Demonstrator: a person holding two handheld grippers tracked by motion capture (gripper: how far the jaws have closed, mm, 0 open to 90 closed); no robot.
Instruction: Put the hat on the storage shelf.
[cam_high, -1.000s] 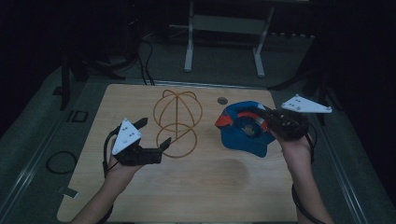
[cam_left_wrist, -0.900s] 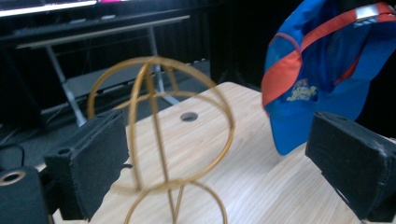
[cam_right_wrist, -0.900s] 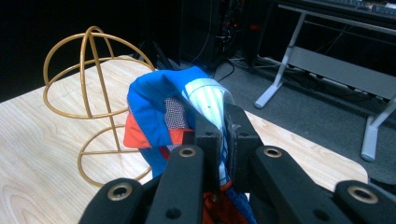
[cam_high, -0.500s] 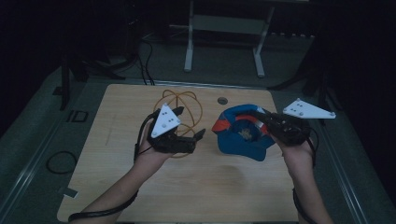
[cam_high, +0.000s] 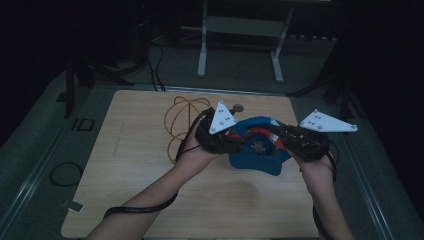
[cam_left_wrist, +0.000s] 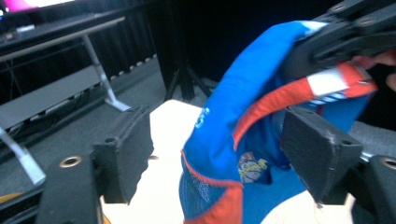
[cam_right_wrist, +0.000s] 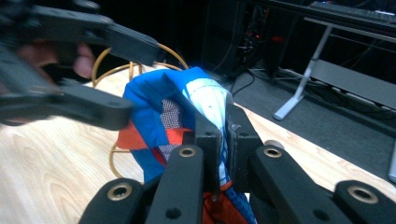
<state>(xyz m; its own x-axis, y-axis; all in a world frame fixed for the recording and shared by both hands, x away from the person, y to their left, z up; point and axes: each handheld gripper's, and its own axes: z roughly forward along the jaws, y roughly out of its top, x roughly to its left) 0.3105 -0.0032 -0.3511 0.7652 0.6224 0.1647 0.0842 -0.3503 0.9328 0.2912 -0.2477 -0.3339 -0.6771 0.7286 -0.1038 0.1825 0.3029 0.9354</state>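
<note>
A blue cap (cam_high: 256, 156) with orange trim is lifted off the wooden table (cam_high: 150, 200) at its right-middle. My right gripper (cam_high: 275, 134) is shut on the cap's white-lined edge (cam_right_wrist: 210, 100), its jaws pressed together on the fabric in the right gripper view (cam_right_wrist: 223, 140). My left gripper (cam_high: 241, 143) has come in from the left and stands open. In the left gripper view the cap (cam_left_wrist: 224, 116) hangs between its two spread jaws (cam_left_wrist: 219, 161), with one side near the right pad. The left gripper (cam_right_wrist: 93, 74) also appears open in the right gripper view.
A gold wire frame (cam_high: 180, 122) stands on the table just left of the cap, behind the left hand. A small dark round thing (cam_high: 238, 107) lies near the table's far edge. A metal stand (cam_high: 240, 30) is on the floor beyond.
My left gripper has swung from the table's left side, past the wire frame, to the cap. The right gripper has kept its hold and shifted slightly left.
</note>
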